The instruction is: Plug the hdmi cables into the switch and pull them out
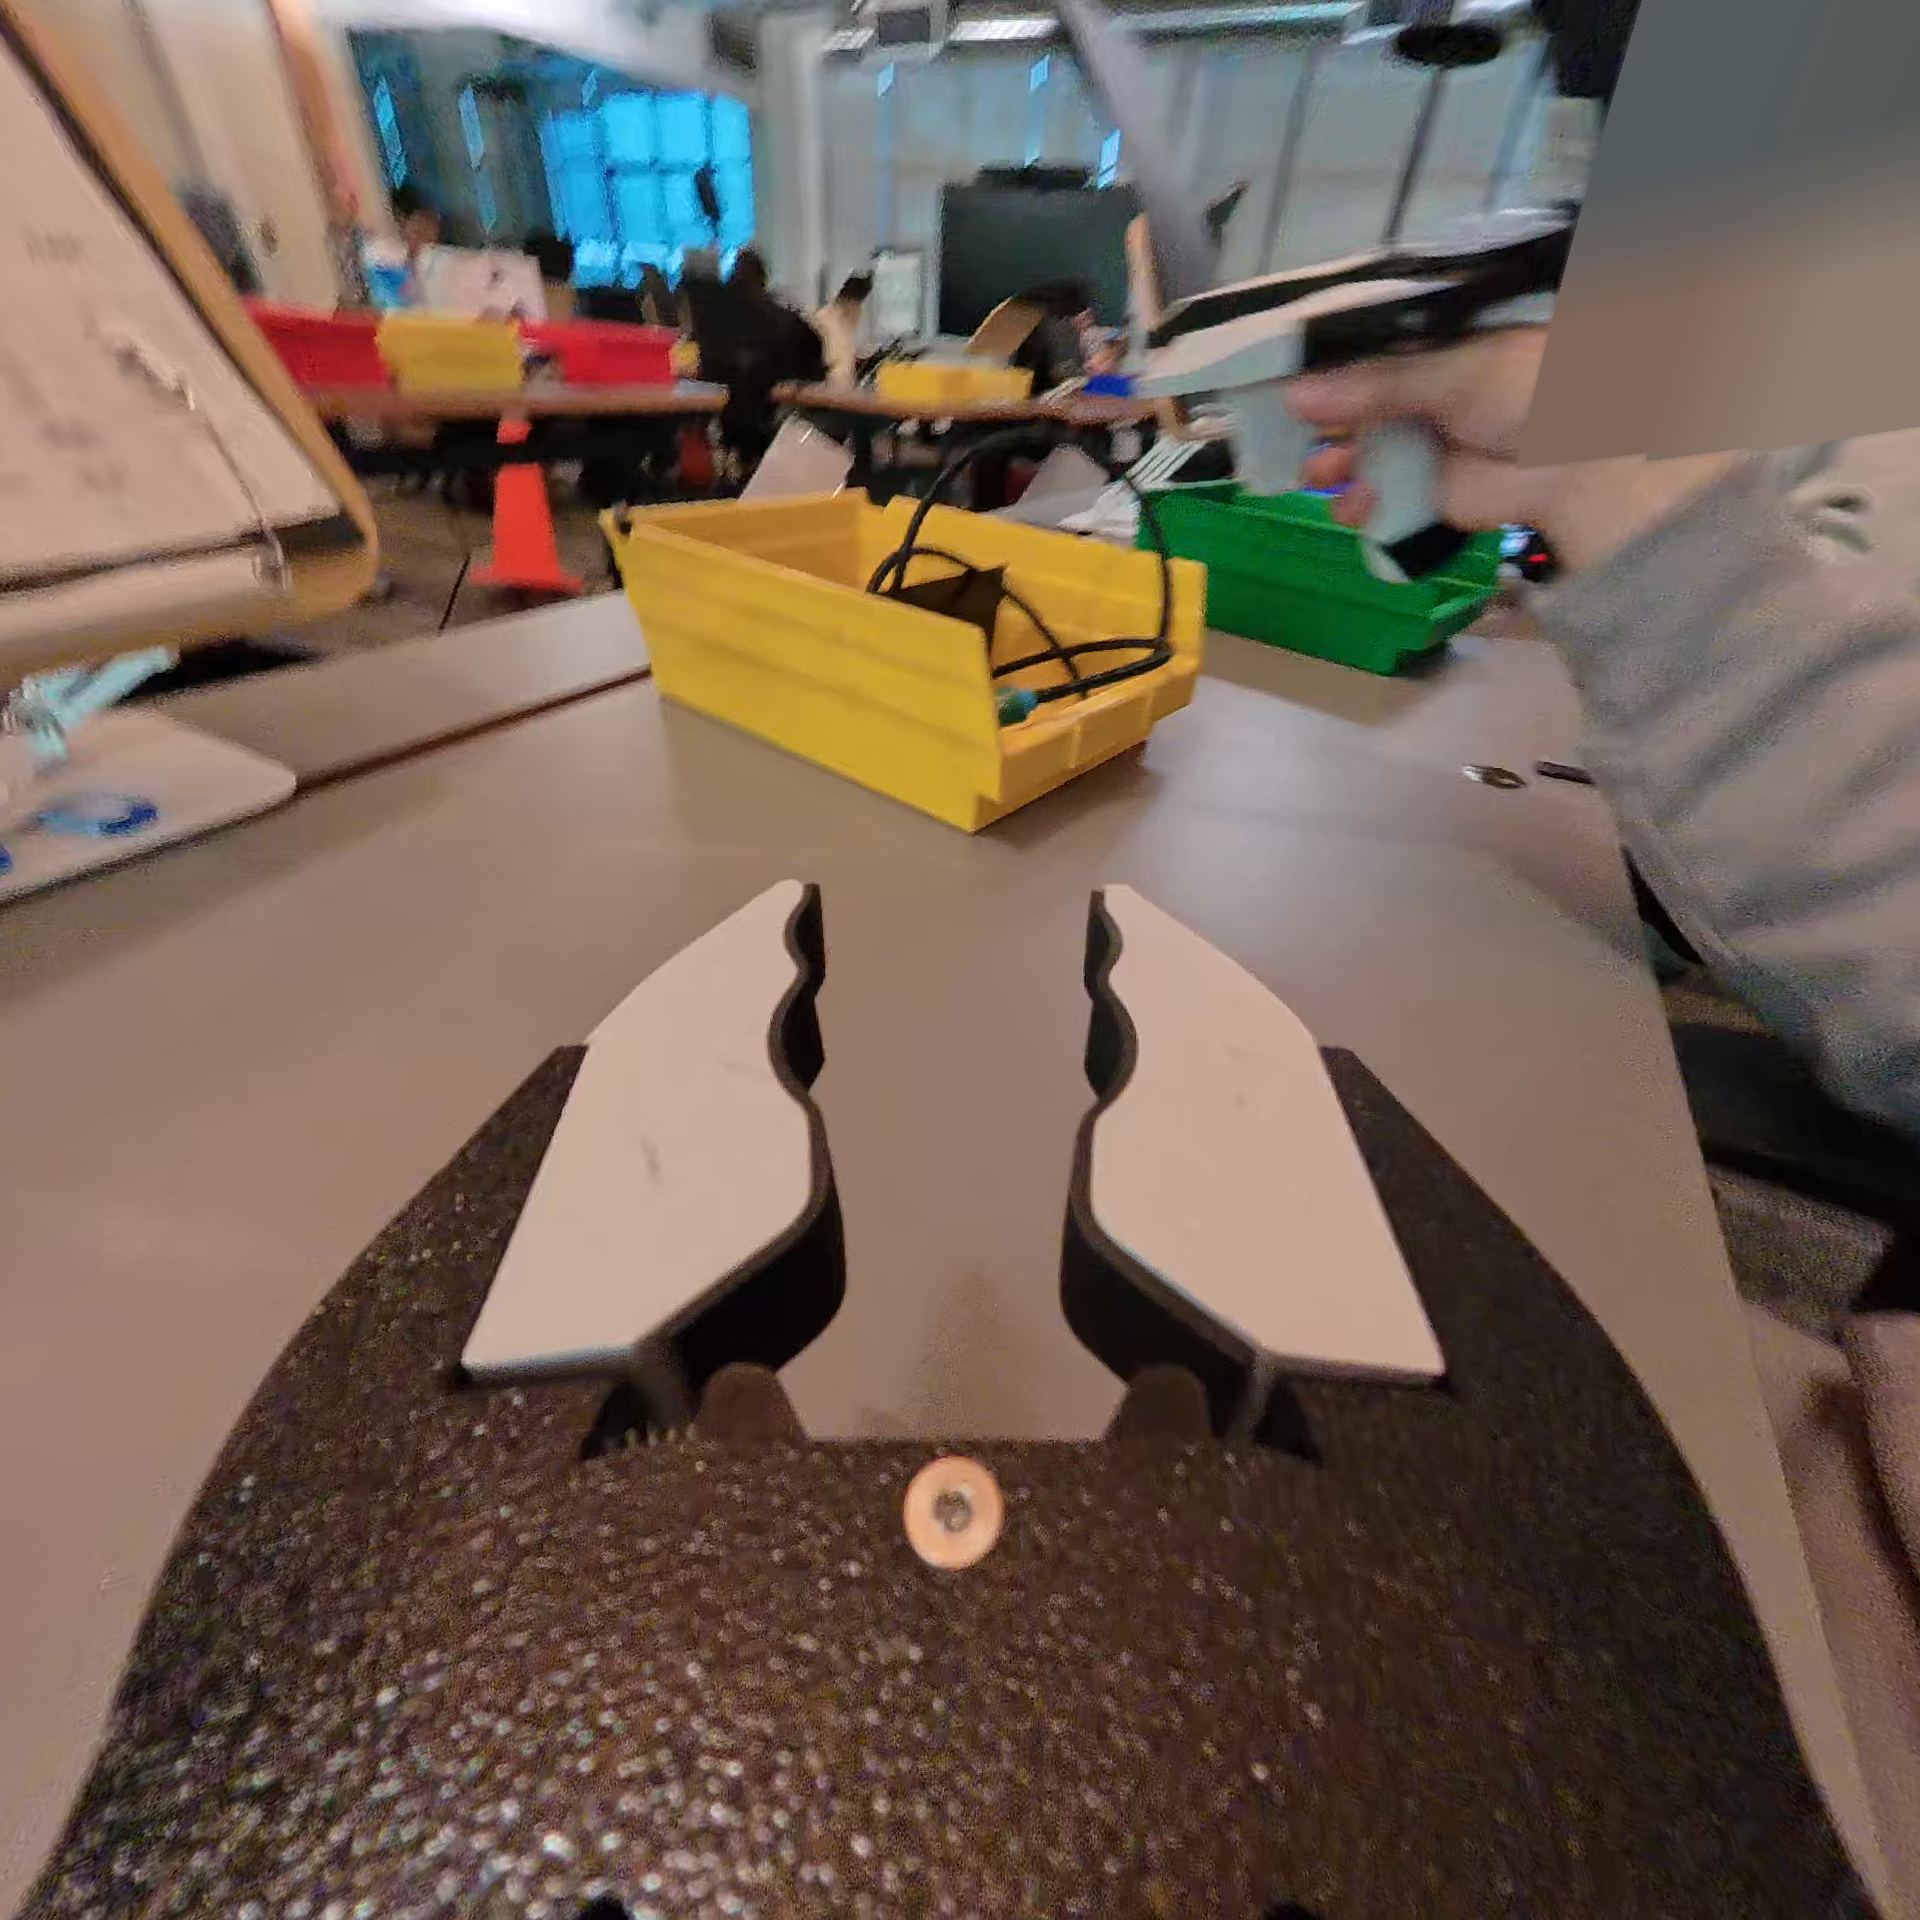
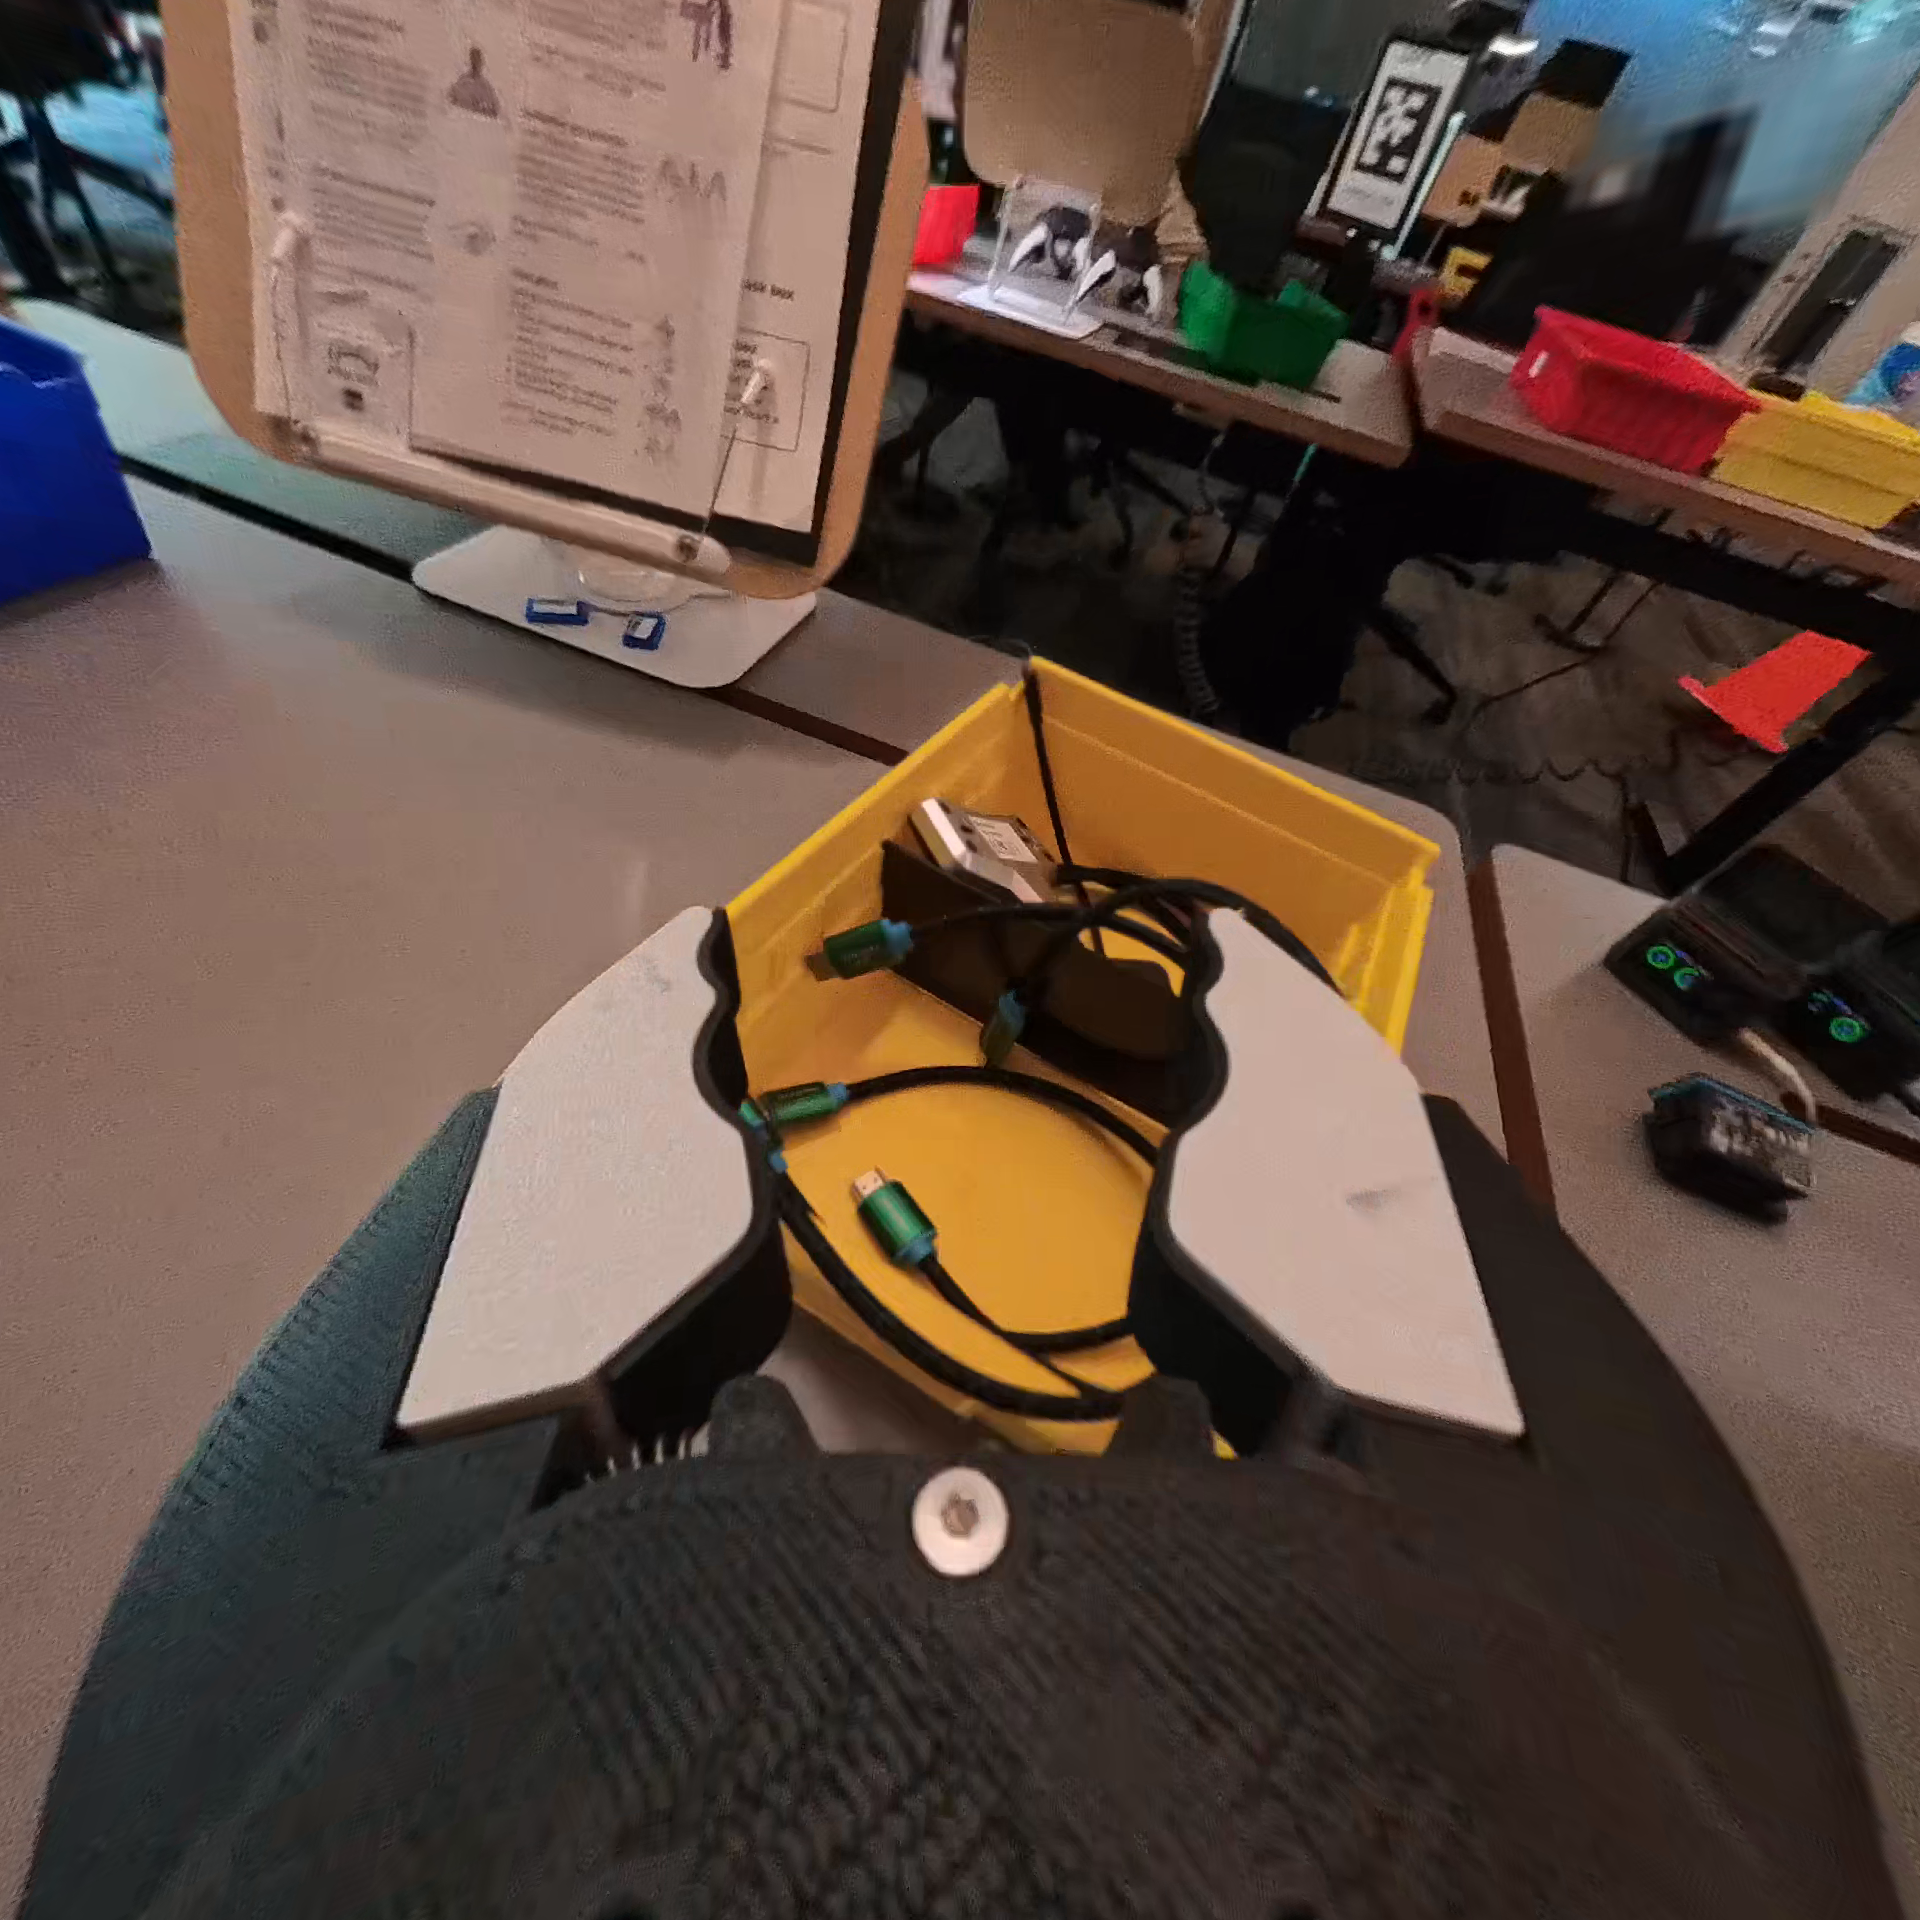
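Note:
A yellow bin point(image 2: 1226, 800) on the grey table holds a silver HDMI switch point(image 2: 982, 844) at its far end and several black cables with green plugs; one plug point(image 2: 891, 1214) lies loose on the bin floor. My right gripper point(image 2: 961, 940) is open and empty, hovering over the bin's near end, above the cables. In the left wrist view the same bin point(image 1: 831, 644) sits ahead with cables point(image 1: 1081, 655) looping out of it. My left gripper point(image 1: 954, 904) is open and empty, low over bare table short of the bin. The right gripper point(image 1: 1320, 332) shows blurred above the bin there.
A green bin point(image 1: 1309, 582) stands behind the yellow one. A document stand point(image 2: 540, 291) with papers is at the back left, a blue bin point(image 2: 52, 488) at the far left. Small black devices point(image 2: 1730, 1143) lie right of the bin. A person's grey sleeve point(image 1: 1766, 727) is at the right.

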Tool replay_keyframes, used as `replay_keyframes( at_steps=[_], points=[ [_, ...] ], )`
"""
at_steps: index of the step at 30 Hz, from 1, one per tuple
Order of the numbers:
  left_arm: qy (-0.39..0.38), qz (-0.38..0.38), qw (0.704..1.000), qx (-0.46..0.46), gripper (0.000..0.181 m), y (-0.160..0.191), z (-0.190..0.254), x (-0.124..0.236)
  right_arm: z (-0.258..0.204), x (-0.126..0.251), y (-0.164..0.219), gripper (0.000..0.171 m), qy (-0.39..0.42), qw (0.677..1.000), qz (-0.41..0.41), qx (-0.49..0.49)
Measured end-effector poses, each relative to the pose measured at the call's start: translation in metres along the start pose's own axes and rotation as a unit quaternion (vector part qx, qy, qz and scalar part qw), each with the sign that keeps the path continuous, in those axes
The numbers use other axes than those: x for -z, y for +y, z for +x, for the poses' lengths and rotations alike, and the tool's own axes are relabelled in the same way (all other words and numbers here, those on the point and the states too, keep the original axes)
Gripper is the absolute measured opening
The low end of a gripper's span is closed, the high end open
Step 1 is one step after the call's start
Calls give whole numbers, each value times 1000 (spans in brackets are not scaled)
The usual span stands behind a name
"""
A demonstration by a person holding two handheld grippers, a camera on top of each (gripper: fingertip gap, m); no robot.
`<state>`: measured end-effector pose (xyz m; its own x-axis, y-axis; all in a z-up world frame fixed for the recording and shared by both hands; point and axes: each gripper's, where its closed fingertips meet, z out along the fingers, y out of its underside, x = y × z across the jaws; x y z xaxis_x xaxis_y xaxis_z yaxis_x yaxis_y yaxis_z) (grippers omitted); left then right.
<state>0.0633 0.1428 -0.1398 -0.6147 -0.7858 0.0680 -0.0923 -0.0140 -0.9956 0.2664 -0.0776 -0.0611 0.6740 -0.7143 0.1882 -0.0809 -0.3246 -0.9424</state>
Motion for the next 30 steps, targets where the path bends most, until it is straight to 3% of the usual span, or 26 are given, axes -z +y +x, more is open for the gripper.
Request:
replay_keyframes(
  at_steps=[4, 8, 14, 18, 24, 26, 30],
  points=[
    [-37, -48, 997, 47, 59, 11, 7, -60, 28, 30, 35, 83, 63, 997, 15, -29],
    [-91, -145, 983, 66, 85, 11, 8, -131, 49, 46, 36, 87, 99, 993, 18, -54],
    [-152, -195, 961, 124, 86, -4, -9, -224, 40, 54, 29, 84, 57, 994, 59, -69],
    [-202, -294, 928, 106, 84, 23, -40, -254, 39, 62, 28, 82, 36, 992, 75, -90],
    [-190, -378, 904, 55, 59, 48, -49, -275, 54, 69, 40, 80, 46, 992, 64, -99],
    [-186, -382, 904, 45, 29, 53, -47, -281, 59, 73, 39, 79, 52, 991, 69, -105],
    [-220, -384, 896, 39, 8, 53, -68, -263, 60, 77, 28, 76, 46, 988, 96, -114]
  ],
)
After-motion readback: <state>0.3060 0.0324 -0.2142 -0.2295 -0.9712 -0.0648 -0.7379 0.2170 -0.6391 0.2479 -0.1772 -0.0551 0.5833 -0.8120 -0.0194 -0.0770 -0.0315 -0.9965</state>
